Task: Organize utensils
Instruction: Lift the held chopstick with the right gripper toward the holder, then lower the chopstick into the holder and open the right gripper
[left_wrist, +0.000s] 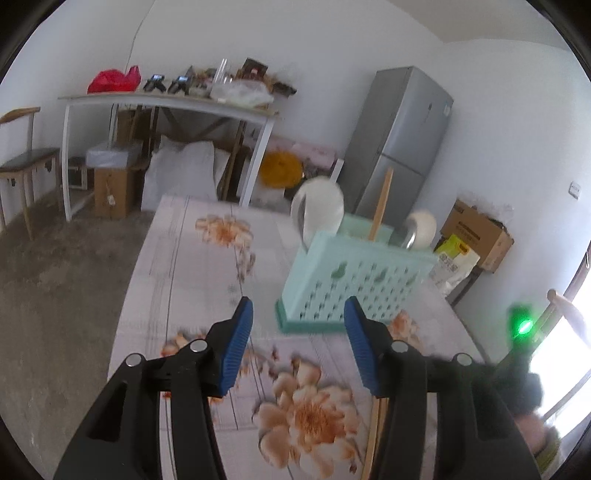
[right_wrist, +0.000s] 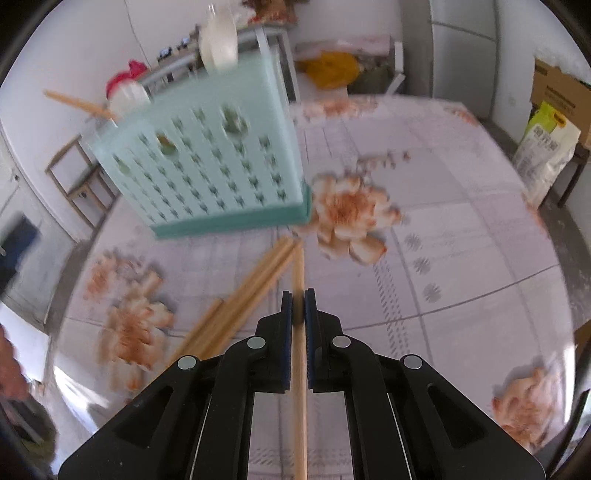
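Note:
A mint-green perforated utensil holder (left_wrist: 354, 280) (right_wrist: 207, 158) stands on the floral table. Two white spoons (left_wrist: 317, 206) (right_wrist: 219, 40) and one wooden chopstick (left_wrist: 382, 199) (right_wrist: 77, 101) stick up out of it. My left gripper (left_wrist: 298, 302) is open in front of the holder, with nothing between its blue pads (left_wrist: 238, 343). My right gripper (right_wrist: 297, 295) is shut on a single wooden chopstick (right_wrist: 298, 266) that points toward the holder's base. Several more chopsticks (right_wrist: 240, 306) lie on the cloth just to its left. One chopstick (left_wrist: 373, 435) shows under my left gripper's right finger.
The flowered tablecloth (right_wrist: 443, 221) spreads to the right of the holder. Beyond the table are a cluttered white side table (left_wrist: 166, 101), a grey fridge (left_wrist: 402, 140), a cardboard box (left_wrist: 476, 232) and a wooden chair (left_wrist: 26, 162). A dark device with a green light (left_wrist: 524, 326) is at the right edge.

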